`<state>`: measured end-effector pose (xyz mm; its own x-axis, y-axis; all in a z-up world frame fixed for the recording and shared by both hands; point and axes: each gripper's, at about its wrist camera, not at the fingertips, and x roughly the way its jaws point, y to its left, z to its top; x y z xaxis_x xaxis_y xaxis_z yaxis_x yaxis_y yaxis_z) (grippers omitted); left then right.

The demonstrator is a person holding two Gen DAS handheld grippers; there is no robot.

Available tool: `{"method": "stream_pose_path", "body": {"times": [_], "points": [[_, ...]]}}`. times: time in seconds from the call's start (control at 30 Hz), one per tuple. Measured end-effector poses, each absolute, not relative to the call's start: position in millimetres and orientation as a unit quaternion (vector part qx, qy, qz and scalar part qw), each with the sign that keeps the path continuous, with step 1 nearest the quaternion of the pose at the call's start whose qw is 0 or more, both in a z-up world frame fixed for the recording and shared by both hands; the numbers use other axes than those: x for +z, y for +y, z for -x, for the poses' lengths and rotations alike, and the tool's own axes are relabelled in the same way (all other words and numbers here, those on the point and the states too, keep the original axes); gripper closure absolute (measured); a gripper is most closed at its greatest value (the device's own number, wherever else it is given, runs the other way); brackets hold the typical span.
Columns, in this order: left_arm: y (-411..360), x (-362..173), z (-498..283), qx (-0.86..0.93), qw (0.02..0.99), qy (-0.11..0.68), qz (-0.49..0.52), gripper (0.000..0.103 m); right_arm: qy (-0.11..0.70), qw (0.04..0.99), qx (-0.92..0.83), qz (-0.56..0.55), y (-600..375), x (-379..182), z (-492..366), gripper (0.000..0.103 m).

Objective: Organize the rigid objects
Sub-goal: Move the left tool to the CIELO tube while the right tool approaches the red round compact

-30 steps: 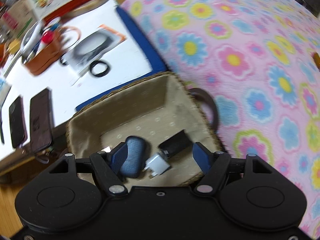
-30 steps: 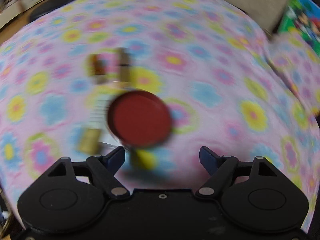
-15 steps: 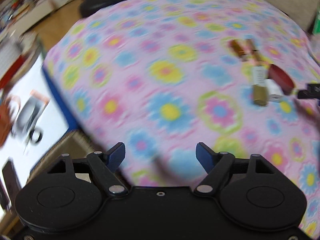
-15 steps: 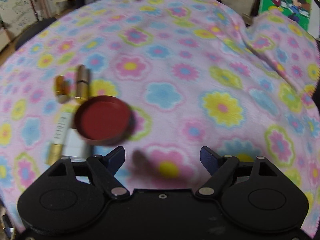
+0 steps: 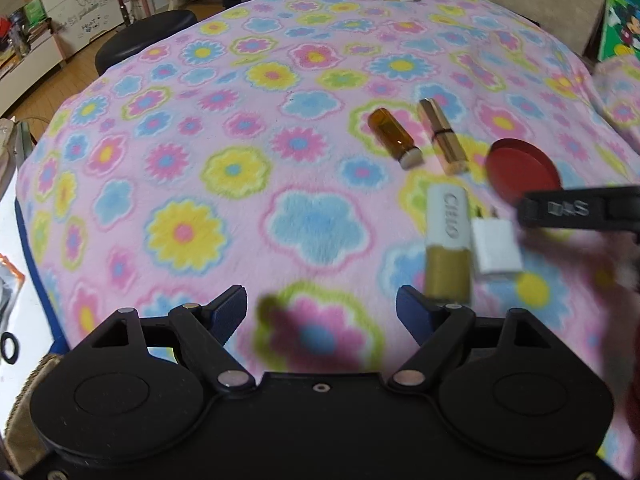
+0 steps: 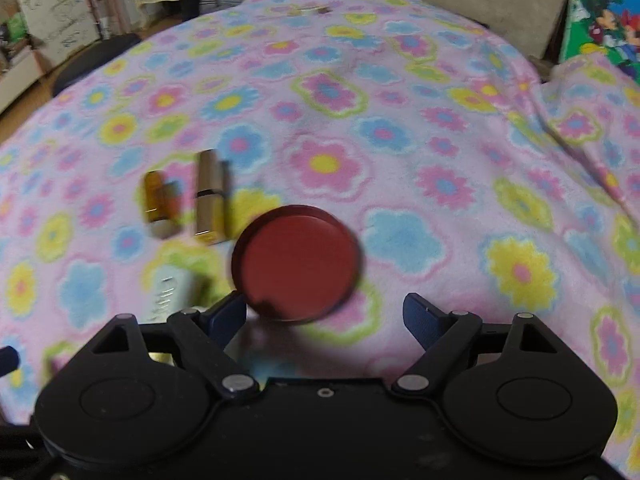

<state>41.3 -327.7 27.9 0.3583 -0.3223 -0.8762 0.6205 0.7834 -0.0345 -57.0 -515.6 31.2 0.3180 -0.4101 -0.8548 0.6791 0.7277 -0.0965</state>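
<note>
On the far left, at the edge of my left wrist view, a woven basket [image 5: 28, 384] is peeking out beside the flowered blanket [image 5: 240, 128]; I am judging that to be where these things belong. My left tongs [image 5: 320, 312] are hanging open over the blanket with nothing between the pads, their jaws having just been opening. Right of them the task's things are lying in a loose cluster: an amber vial [image 5: 394, 138], a gold lipstick [image 5: 440, 136], nearer me a white-and-gold tube [image 5: 447, 244] touching a small white charger [image 5: 496, 250], and far right a red round tin [image 5: 522, 170]. My right tongs [image 6: 324, 316] are open too, empty, hovering just near of the tin, with its near rim sitting between the pads. For a clean pick I am aiming to centre the tin, settle low so the pads meet its side wall rather than its lid, and close gently, since the soft blanket may let it tilt.
</note>
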Motion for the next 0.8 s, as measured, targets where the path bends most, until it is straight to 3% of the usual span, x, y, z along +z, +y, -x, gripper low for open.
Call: {"method": "stream_pose_path", "body": {"times": [0.07,0.13,0.23,0.57,0.8], "points": [[-332.3,16.1,-48.7,-0.282,0.81,0.49,-0.156,0.024,0.473,0.794,-0.353,-0.144,-525.3,27.4,61.1,0.029],[-332.9,9.1,-53.2,-0.283,0.817,0.478,-0.152,0.01,0.466,0.796,-0.357,-0.143,-530.8,25.2,65.6,0.029],[-337.9,2.6,-56.5,-0.295,0.83,0.448,-0.155,0.002,0.456,0.803,-0.362,-0.123,-529.4,23.8,68.4,0.029],[-332.4,9.5,-51.7,-0.236,0.818,0.508,-0.13,0.004,0.465,0.808,-0.351,-0.085,-523.8,24.4,60.6,0.026],[-345.9,16.2,-45.8,-0.287,0.781,0.529,-0.163,0.004,0.467,0.816,-0.33,-0.087,-532.8,29.0,43.1,0.015]]}}
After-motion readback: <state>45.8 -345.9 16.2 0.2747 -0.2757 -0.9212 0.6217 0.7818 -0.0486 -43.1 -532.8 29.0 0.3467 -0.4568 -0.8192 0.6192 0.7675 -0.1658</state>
